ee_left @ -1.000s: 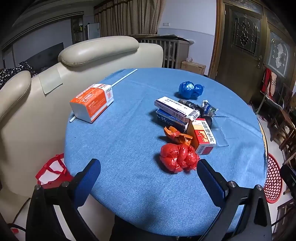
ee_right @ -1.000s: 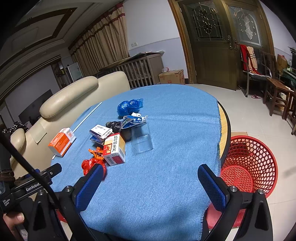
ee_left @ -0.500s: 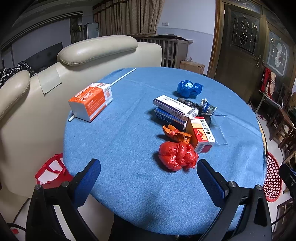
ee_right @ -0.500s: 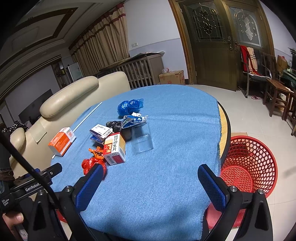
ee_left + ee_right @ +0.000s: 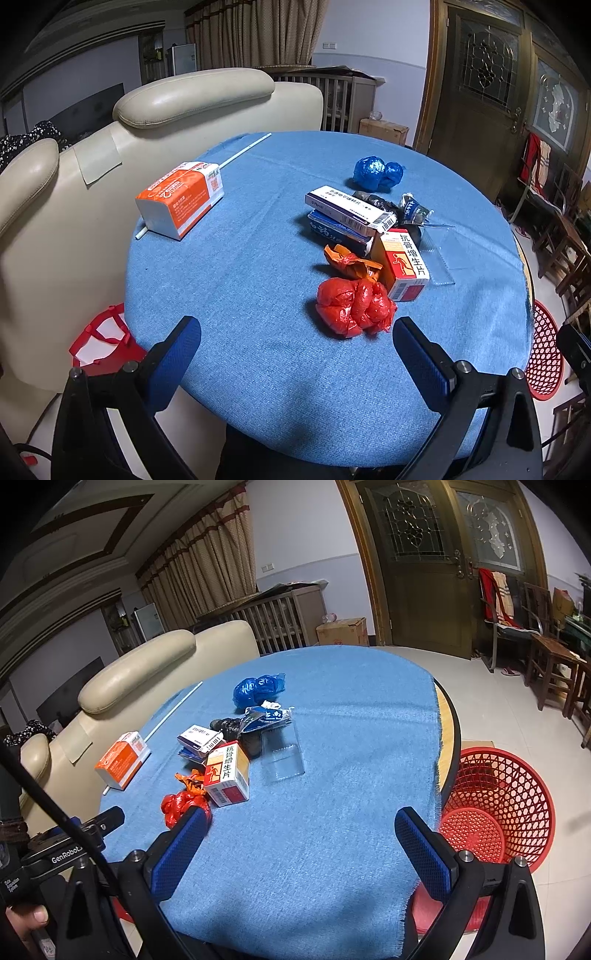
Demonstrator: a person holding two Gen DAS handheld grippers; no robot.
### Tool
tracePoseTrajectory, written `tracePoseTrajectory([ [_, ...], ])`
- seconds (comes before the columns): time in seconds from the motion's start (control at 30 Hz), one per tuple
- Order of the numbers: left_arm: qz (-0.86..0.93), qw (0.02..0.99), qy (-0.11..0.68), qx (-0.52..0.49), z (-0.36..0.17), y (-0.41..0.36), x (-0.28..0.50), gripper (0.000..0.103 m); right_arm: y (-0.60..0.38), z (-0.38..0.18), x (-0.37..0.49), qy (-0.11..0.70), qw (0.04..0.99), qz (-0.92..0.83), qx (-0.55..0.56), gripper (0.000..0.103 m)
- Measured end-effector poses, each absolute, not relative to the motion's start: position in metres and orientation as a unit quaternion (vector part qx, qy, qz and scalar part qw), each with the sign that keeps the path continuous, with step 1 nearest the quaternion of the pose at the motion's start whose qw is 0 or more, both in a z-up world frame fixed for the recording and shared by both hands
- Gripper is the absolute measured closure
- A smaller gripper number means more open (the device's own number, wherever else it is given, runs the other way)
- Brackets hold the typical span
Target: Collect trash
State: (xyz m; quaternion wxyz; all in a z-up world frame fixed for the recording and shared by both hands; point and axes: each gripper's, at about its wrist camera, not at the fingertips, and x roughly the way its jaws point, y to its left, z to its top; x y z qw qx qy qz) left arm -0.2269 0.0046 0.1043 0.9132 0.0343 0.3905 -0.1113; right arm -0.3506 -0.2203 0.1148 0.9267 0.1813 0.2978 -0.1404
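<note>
While both grippers hover over the near edge of the round table [image 5: 240,387], nothing is held. Left gripper [image 5: 295,350]: jaws spread wide, empty. Orange-and-white box [image 5: 181,199] at the table's left edge. Mid-table heap: red crumpled bag [image 5: 352,306] nearest, touching an upright red-and-yellow carton [image 5: 404,267]; blue crumpled bag [image 5: 376,172] toward the far edge. Right gripper [image 5: 301,843]: jaws spread, empty. Red mesh basket [image 5: 517,797] on the floor beside the table's right edge.

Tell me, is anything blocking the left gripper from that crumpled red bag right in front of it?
Nothing visible does. The left gripper is open, and only bare blue tablecloth lies between its fingers and the red bag. The orange-and-white box sits just behind the bag.
</note>
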Motion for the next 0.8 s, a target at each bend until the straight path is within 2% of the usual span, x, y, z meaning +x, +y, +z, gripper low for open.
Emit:
tracePoseTrajectory([
  [0.53, -0.096, 0.908, 0.407, 0.012, 0.088, 0.03, -0.213, 0.0, -0.218, 0.108, -0.345, 0.315, 0.921, -0.138, 0.183, 0.0],
  [0.8, -0.141, 0.893, 0.423, 0.062, 0.064, -0.025, -0.19, 0.0, -0.22, 0.088, -0.338, 0.333, 0.913, -0.134, 0.192, 0.0],
])
